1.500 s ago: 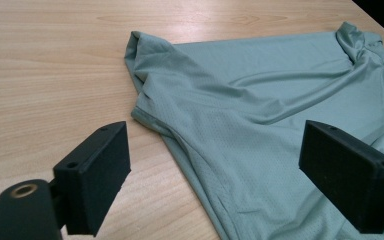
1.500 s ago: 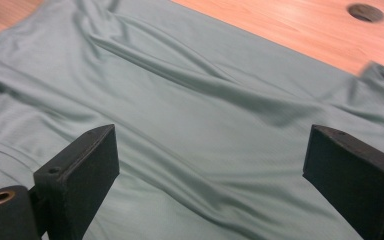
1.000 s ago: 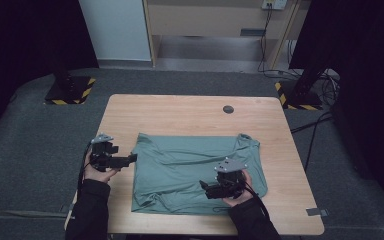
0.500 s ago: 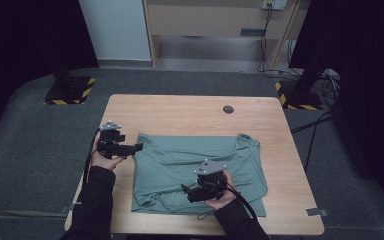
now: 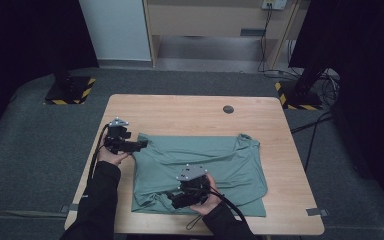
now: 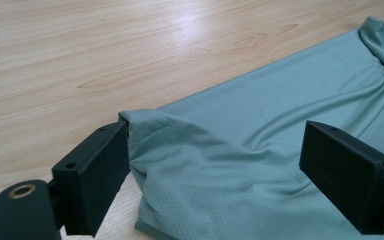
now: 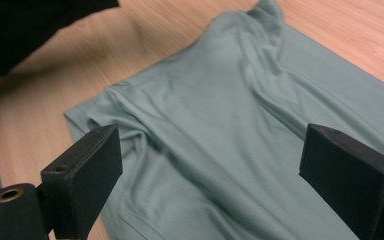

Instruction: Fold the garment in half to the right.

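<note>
A soft, finely perforated matt green cloth shirt lies on the smooth, faintly glossy light-wood table.

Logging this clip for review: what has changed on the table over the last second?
The left claw slid inward to the far-left corner of the sage-green knit shirt; its jaws have just been closing a little around that corner but do not pinch it yet. The right claw travelled left over the shirt's near edge, open. The shirt and the light wooden table stayed put.

Green shirt on wooden table
</note>
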A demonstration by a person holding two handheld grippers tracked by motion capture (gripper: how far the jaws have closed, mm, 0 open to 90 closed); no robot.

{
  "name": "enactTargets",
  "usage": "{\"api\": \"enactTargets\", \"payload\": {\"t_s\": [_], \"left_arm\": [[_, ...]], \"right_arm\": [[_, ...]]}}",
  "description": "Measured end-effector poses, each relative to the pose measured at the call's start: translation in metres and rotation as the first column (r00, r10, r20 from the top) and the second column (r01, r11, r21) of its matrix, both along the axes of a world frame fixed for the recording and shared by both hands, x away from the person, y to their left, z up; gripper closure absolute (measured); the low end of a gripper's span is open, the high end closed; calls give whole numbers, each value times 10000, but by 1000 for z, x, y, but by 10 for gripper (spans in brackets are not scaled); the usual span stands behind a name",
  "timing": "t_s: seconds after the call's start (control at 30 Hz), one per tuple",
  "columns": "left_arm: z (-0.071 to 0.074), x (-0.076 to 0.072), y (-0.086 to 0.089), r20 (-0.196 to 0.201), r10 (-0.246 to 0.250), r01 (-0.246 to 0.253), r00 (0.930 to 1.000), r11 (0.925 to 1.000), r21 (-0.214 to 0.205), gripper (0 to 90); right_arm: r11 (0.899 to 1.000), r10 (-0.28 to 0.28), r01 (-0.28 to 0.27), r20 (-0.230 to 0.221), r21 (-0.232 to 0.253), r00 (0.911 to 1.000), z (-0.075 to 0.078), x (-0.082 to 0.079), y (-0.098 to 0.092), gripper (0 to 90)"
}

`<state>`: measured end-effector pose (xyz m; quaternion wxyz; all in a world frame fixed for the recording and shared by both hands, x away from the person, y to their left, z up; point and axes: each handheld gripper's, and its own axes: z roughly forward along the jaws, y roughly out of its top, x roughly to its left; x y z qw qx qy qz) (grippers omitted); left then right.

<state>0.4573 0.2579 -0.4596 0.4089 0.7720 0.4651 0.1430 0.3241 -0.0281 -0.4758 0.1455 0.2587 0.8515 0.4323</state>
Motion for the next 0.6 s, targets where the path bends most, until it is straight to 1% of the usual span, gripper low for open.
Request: {"api": "enactTargets", "payload": {"t_s": [0.07, 0.17, 0.27, 0.3, 0.47, 0.6], "left_arm": [[-4, 3, 1, -49, -2, 2, 10000, 10000, 47, 118], [-9, 6, 3, -153, 55, -56, 9999, 9999, -93, 123], [-14, 9, 4, -287, 58, -62, 9996, 9999, -147, 129], [-16, 10, 5, -287, 37, -40, 9996, 9999, -99, 129], [-24, 16, 7, -303, -26, 21, 9995, 9999, -152, 142], [-32, 20, 8, -463, -65, 57, 9989, 9998, -191, 147]], "right_arm": [[9999, 128, -128, 13, -15, 9999, -1, -2, 7, 98], [9995, 315, -315, -18, 3, 9995, -4, -3, 16, 98], [9989, 478, -478, -97, 26, 9988, -7, -5, 23, 98], [9986, 534, -534, -113, 9, 9985, -9, -6, 25, 98], [9973, 730, -730, -205, -13, 9971, -15, -9, 36, 98], [9961, 868, -870, -195, -106, 9960, -20, -11, 44, 98]]}}
